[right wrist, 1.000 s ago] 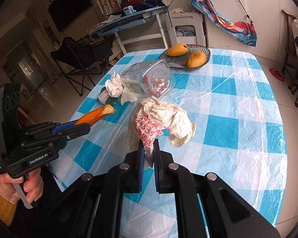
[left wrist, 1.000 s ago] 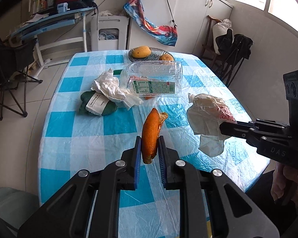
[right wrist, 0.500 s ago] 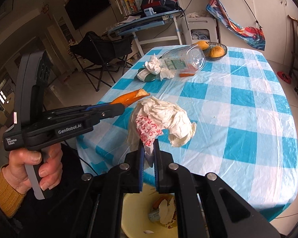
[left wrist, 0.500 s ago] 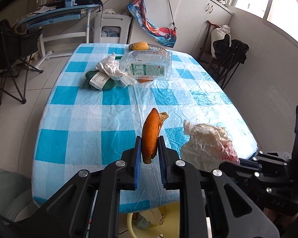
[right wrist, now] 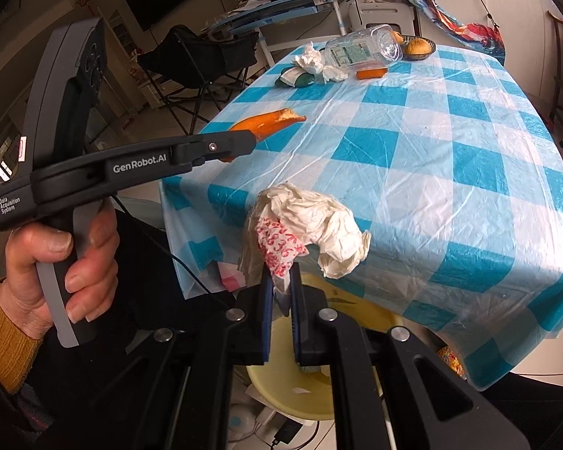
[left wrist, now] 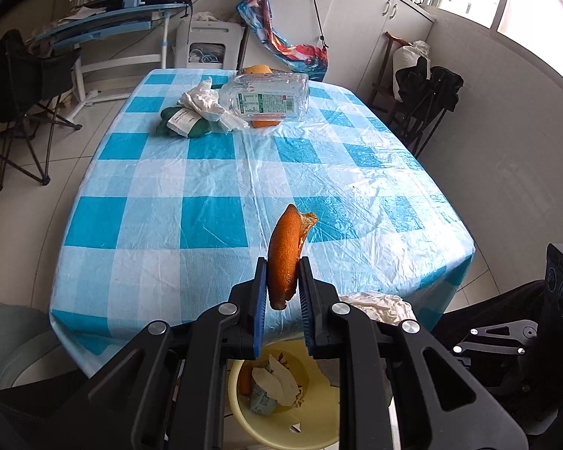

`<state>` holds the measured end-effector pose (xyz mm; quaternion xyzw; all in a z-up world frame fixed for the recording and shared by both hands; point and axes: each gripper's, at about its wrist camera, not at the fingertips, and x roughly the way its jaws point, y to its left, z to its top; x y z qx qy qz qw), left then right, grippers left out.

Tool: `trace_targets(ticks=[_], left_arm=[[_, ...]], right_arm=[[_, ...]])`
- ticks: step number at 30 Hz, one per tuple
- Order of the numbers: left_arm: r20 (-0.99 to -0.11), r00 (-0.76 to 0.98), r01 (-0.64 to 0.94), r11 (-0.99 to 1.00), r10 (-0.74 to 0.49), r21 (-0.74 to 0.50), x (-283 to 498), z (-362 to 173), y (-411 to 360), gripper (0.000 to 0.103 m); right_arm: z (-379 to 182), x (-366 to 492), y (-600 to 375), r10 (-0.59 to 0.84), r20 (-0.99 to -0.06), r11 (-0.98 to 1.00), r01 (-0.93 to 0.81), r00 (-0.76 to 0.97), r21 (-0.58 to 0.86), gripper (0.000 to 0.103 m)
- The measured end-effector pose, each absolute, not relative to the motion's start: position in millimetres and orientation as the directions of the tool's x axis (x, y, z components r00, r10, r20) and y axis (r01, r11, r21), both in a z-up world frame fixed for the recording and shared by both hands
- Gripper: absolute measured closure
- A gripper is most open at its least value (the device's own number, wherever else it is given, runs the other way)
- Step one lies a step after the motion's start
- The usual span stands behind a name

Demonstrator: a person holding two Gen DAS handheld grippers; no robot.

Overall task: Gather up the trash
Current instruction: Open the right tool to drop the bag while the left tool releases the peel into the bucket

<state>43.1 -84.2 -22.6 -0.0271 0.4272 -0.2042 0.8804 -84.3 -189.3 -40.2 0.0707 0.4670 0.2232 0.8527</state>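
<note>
While each claw grips trash, both hang above the yellow bin.

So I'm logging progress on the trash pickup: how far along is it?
Partway. Done: the yellow bin already holds scraps. In hand: the left gripper clamps an orange peel, the right gripper a crumpled wrapper, both near the bin. Left: tissue, plastic bottle, green packet on the table.
</note>
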Motion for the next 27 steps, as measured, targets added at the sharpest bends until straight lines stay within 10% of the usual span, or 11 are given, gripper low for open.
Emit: trace_targets(ticks=[27], left_arm=[[-0.759,0.539,0.393,0.906,-0.366,-0.158,0.3,-29.9,-97.1,0.087]], right_arm=[[-47.1,-96.8,-207.8,0.398,-0.759,0.917,-0.203,0.515,0.344,0.057]])
